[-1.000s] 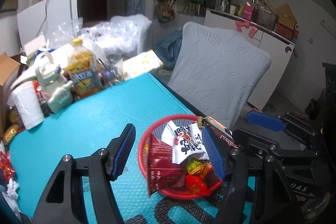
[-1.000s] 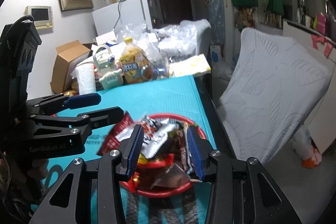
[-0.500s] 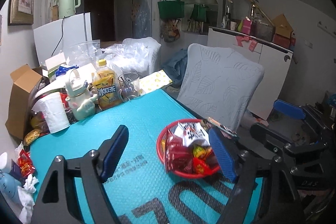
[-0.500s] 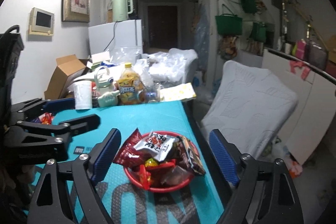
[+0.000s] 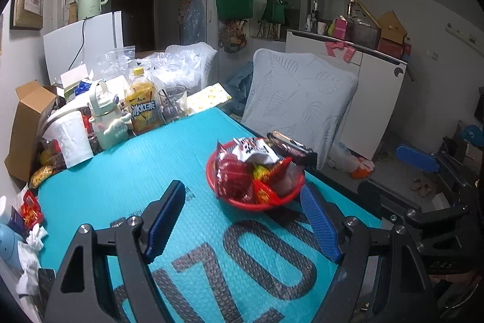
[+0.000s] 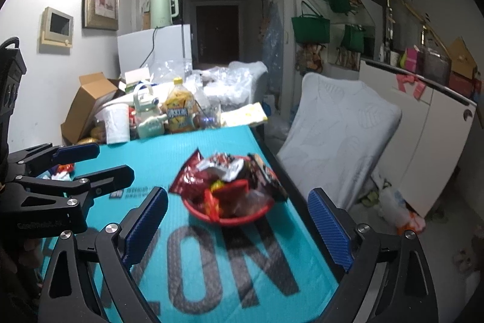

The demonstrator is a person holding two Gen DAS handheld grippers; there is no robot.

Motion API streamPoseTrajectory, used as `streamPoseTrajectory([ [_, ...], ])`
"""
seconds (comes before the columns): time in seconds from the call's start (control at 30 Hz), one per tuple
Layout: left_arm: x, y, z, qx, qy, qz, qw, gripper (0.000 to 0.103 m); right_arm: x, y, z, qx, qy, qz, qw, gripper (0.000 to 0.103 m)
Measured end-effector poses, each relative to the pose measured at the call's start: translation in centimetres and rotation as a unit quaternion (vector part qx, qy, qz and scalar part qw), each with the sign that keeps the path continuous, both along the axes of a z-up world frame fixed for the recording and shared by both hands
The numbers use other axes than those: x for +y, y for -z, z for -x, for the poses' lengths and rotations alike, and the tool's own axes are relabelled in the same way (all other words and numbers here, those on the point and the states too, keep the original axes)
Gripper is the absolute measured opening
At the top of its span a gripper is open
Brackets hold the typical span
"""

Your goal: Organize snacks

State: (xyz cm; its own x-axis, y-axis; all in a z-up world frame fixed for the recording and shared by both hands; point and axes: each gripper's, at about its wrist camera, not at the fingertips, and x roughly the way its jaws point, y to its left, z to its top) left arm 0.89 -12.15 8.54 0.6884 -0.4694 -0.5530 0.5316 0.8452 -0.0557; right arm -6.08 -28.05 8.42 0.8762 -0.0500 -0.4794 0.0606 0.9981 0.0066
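Red plastic forms the small basket (image 5: pixel 290 196) that we see heaped with snacks (image 5: pixel 257 168), and it sits on the turquoise mat (image 5: pixel 127 177) covering the bench, close to the bench's right edge. Among the wrappers we can make out a dark red bag (image 6: pixel 193 174) on the left side, a white packet (image 5: pixel 254 149) on top and a dark brown pack (image 5: pixel 292 146) jutting over the far right rim. Our left gripper (image 5: pixel 242 220) hangs over the mat on the near side of the basket with its blue pads spread well apart and nothing between them; the right pad lies just beside the basket's near rim, and we cannot tell whether it touches. Our right gripper (image 6: pixel 239 226) also sits on the near side of the basket, its jaws opening wide and empty, with the basket showing in the gap beyond the tips. In the right wrist view the left gripper (image 6: pixel 93 162) appears from the side at the left, over the mat. At the far end of the bench stand a yellow drink bottle (image 5: pixel 142 108), a pale cartoon-shaped jug (image 5: pixel 107 118), a white paper roll (image 5: pixel 71 138) and a glass (image 5: pixel 174 103), close together. A pale chair (image 5: pixel 299 99) with a leaf pattern stands just beyond the bench's right edge.
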Motion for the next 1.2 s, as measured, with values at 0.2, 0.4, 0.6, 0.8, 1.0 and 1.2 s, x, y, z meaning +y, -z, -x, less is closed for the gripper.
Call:
streamPoseTrajectory([
  [0.2, -0.3, 1.0, 0.8, 0.009, 0.002, 0.003, 1.0, 0.078, -0.2, 1.6, 1.1, 0.02, -0.001, -0.008, 1.0, 0.095],
  [0.4, -0.7, 1.9, 1.1, 0.019, -0.004, -0.002, 0.9998, 0.078, -0.4, 2.6, 1.5, 0.035, -0.001, -0.016, 0.999, 0.095],
  [0.6, -0.9, 2.2, 1.1, 0.022, -0.007, -0.005, 0.9997, 0.078, -1.0, 3.1, 1.5, 0.043, 0.002, -0.02, 0.999, 0.095],
  [0.8, -1.1, 2.3, 1.1, 0.025, -0.004, -0.005, 0.9997, 0.078, -1.2, 3.2, 1.6, 0.045, 0.001, -0.018, 0.999, 0.095],
  [1.0, -1.4, 2.3, 1.2, 0.026, -0.003, -0.005, 0.9996, 0.078, -1.2, 3.2, 1.6, 0.046, 0.001, -0.017, 0.999, 0.095],
  [1.2, -1.5, 2.3, 1.2, 0.024, -0.003, -0.005, 0.9997, 0.078, -1.3, 3.3, 1.6, 0.047, 0.001, -0.018, 0.999, 0.095],
])
